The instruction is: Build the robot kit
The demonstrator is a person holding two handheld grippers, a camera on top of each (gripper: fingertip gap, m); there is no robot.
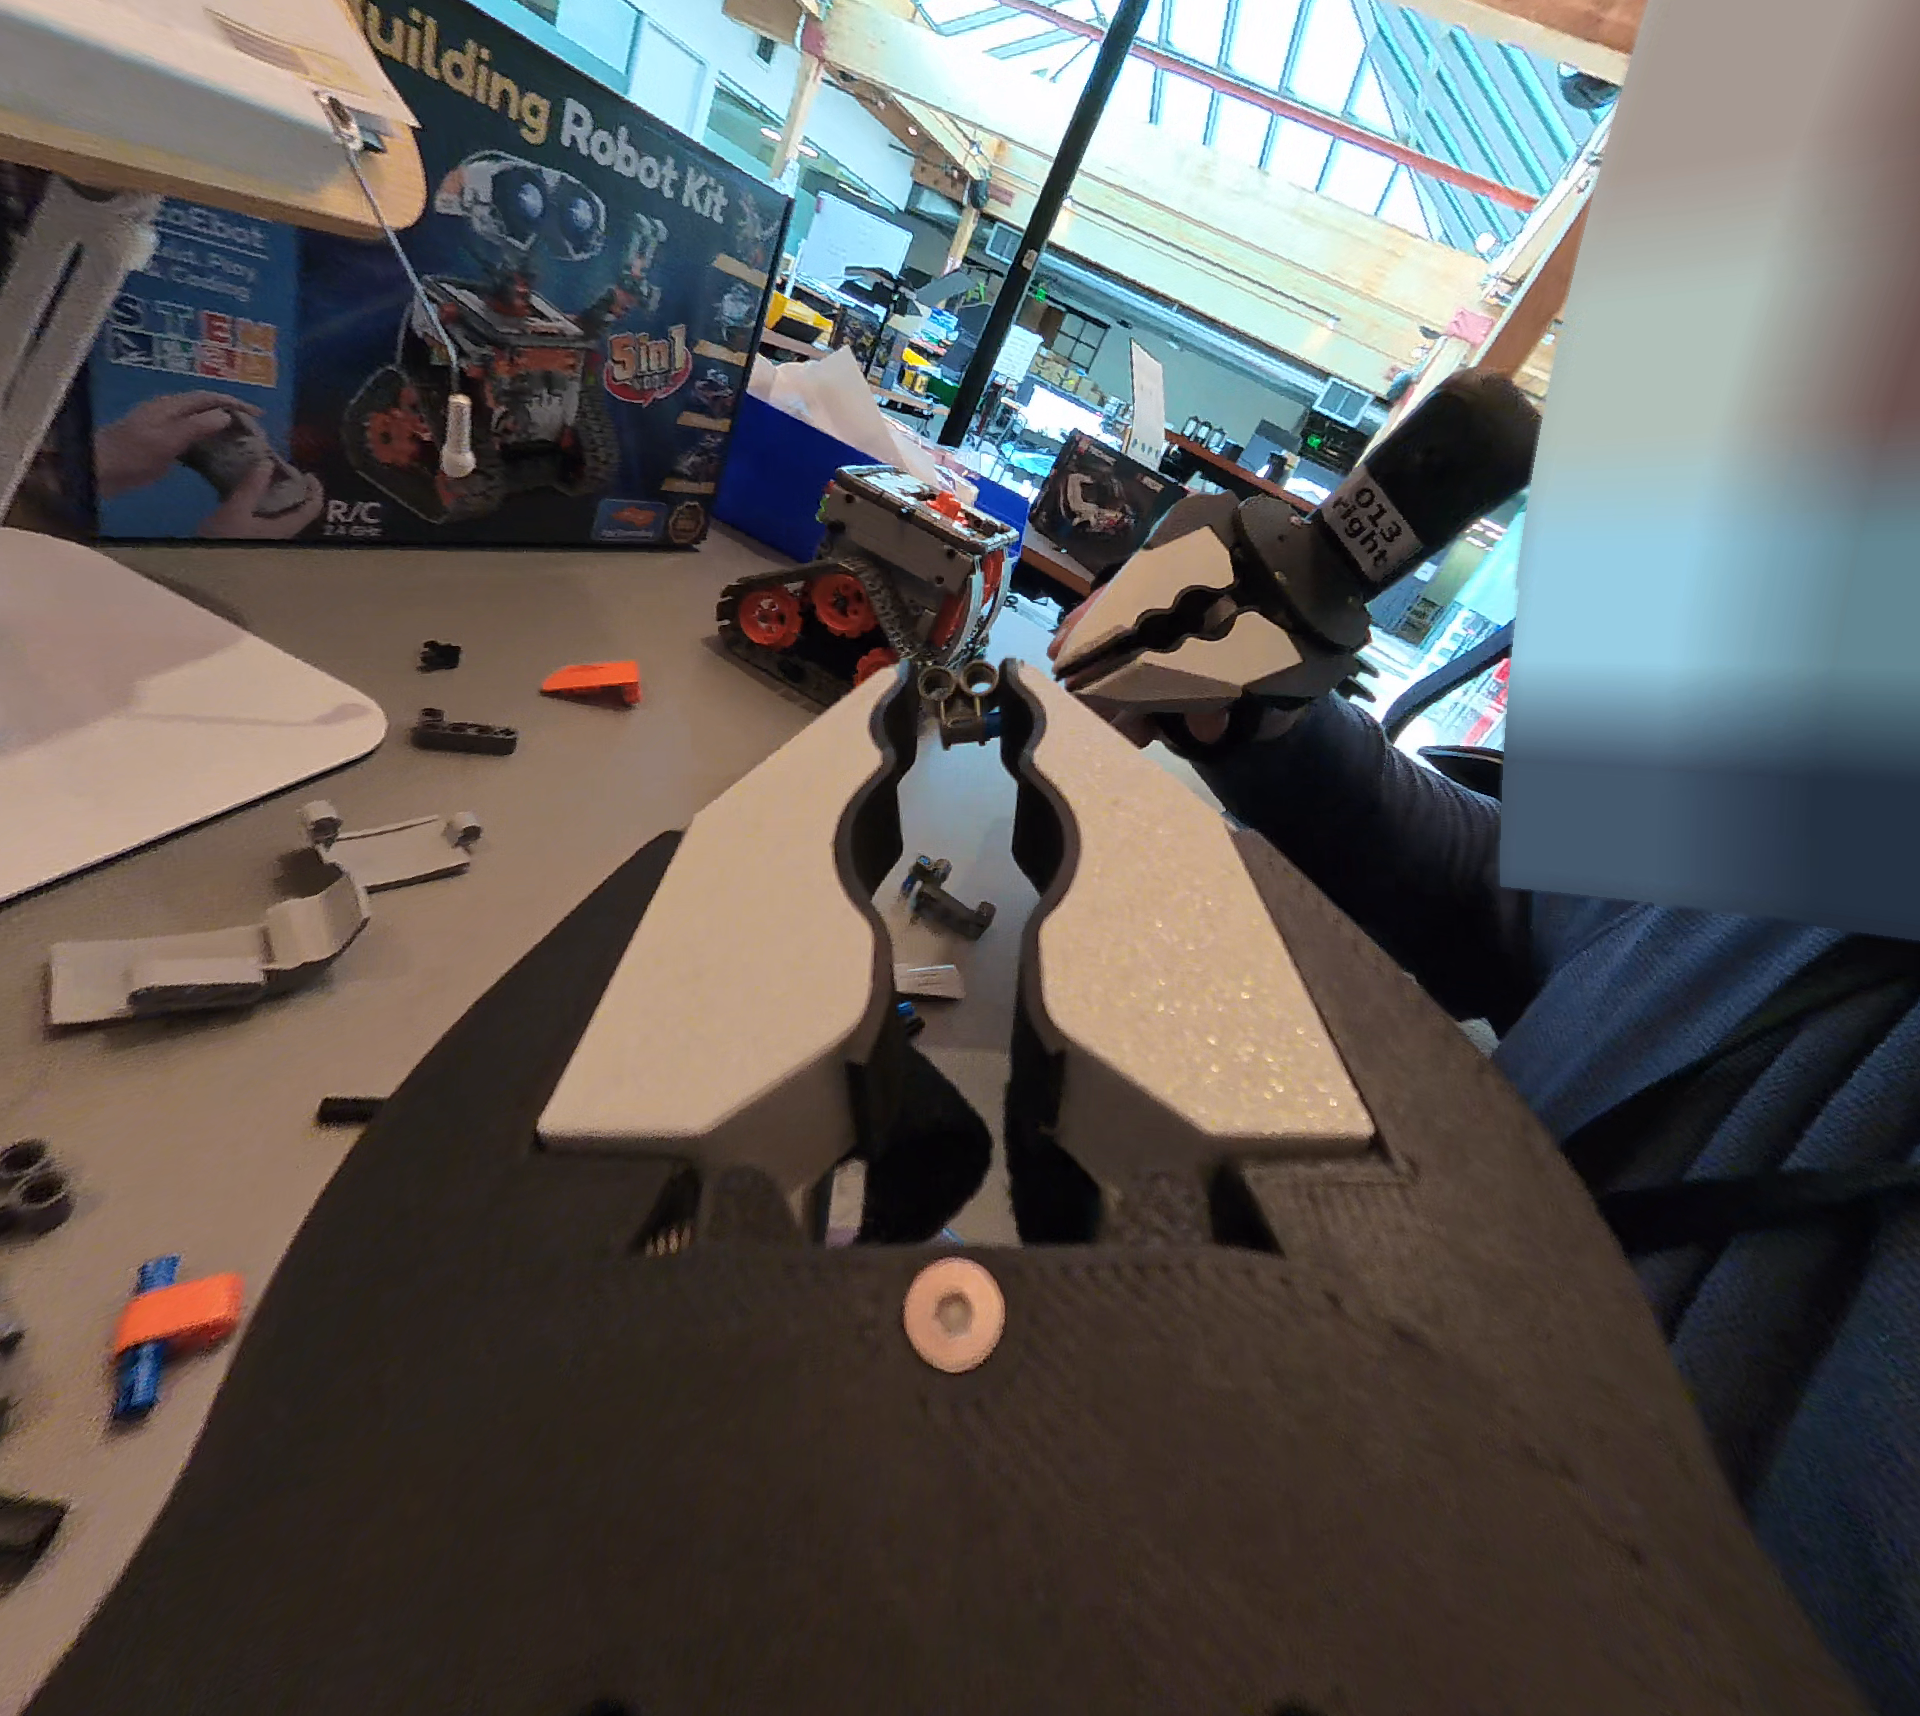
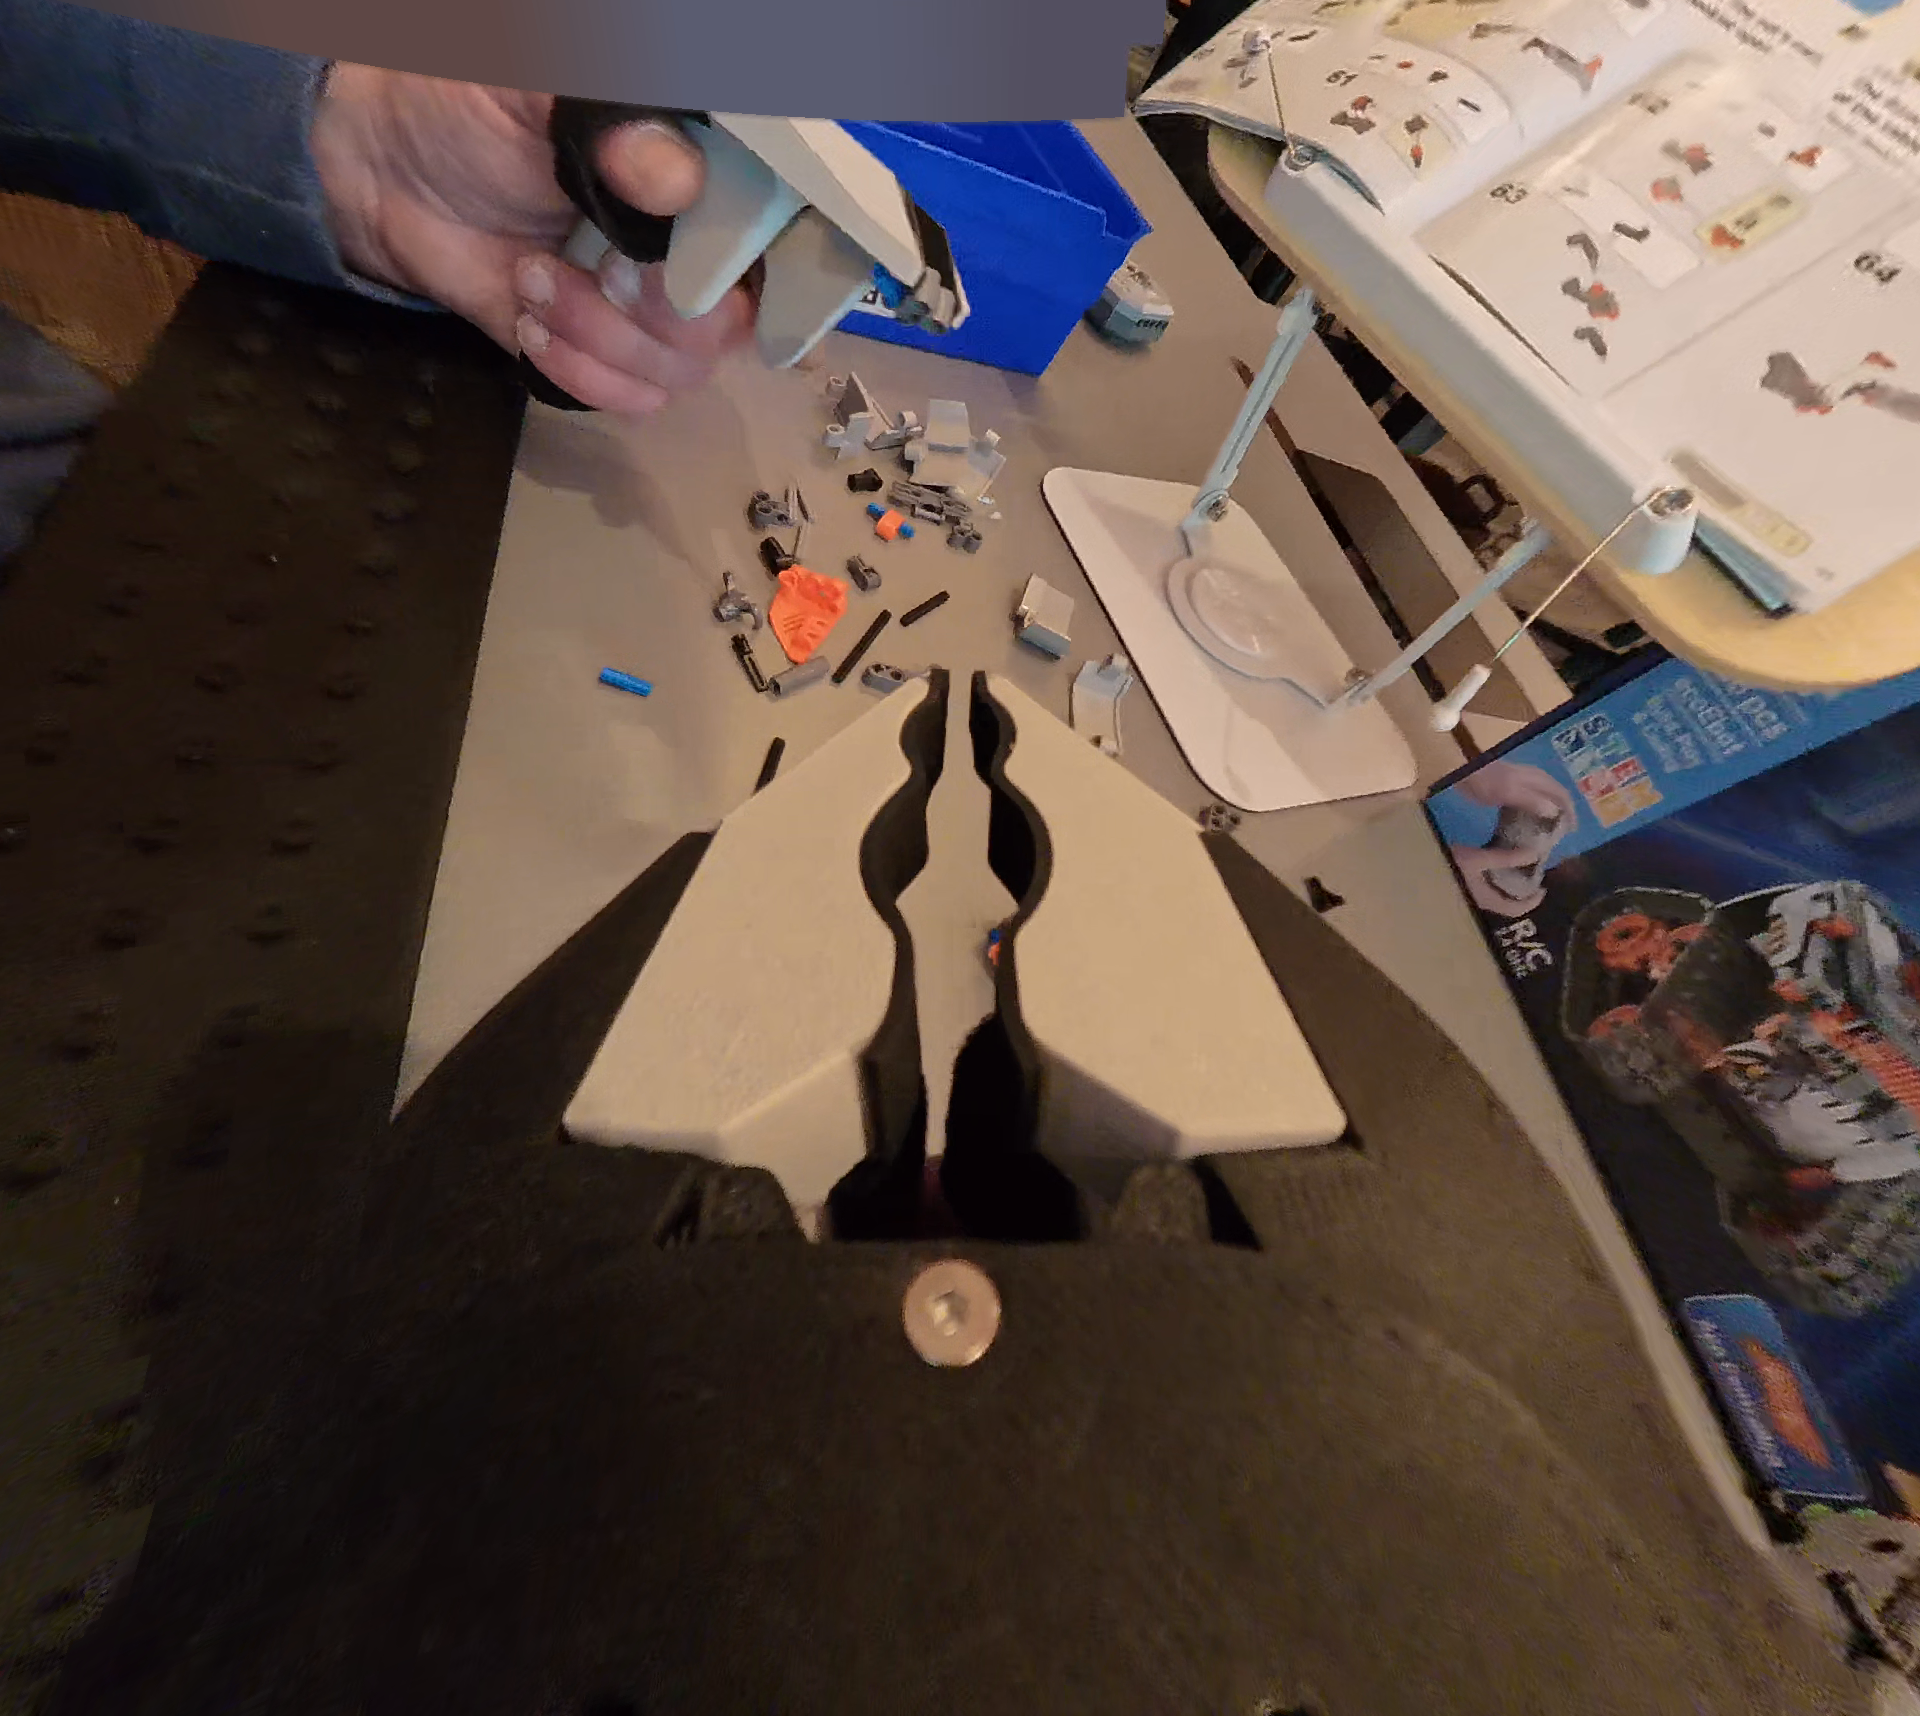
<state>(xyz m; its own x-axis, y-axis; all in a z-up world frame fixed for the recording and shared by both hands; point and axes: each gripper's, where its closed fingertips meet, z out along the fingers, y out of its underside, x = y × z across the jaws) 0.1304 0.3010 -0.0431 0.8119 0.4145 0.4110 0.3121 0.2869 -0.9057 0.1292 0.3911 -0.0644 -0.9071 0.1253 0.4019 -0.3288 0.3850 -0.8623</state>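
Left wrist view shows your left gripper (image 1: 961, 700) clenched on a small grey connector piece (image 1: 964, 698), which sits pinched at the very fingertips, raised above the grey table (image 1: 623, 793). Your right gripper (image 1: 1075, 664) hangs just beside it, to the right, fingers drawn nearly together with only a thin slit between the tips. Right wrist view shows nothing between those fingers (image 2: 961, 690); treat that gripper as carrying no part.

Beyond the held piece stands a partly built tracked robot model (image 1: 883, 586) with orange wheels. Its upper body looks unfinished.

Loose parts remain spread on the table: an orange wedge tool (image 2: 805, 612), a blue pin (image 2: 625, 681), black axles, grey panels (image 1: 208, 960). By that evidence, much of the build is judged still to be done.

Further out, note the blue bin (image 2: 997, 232), the kit box (image 1: 436, 295) and the open instruction booklet (image 2: 1621, 139) on its white stand (image 2: 1226, 658).
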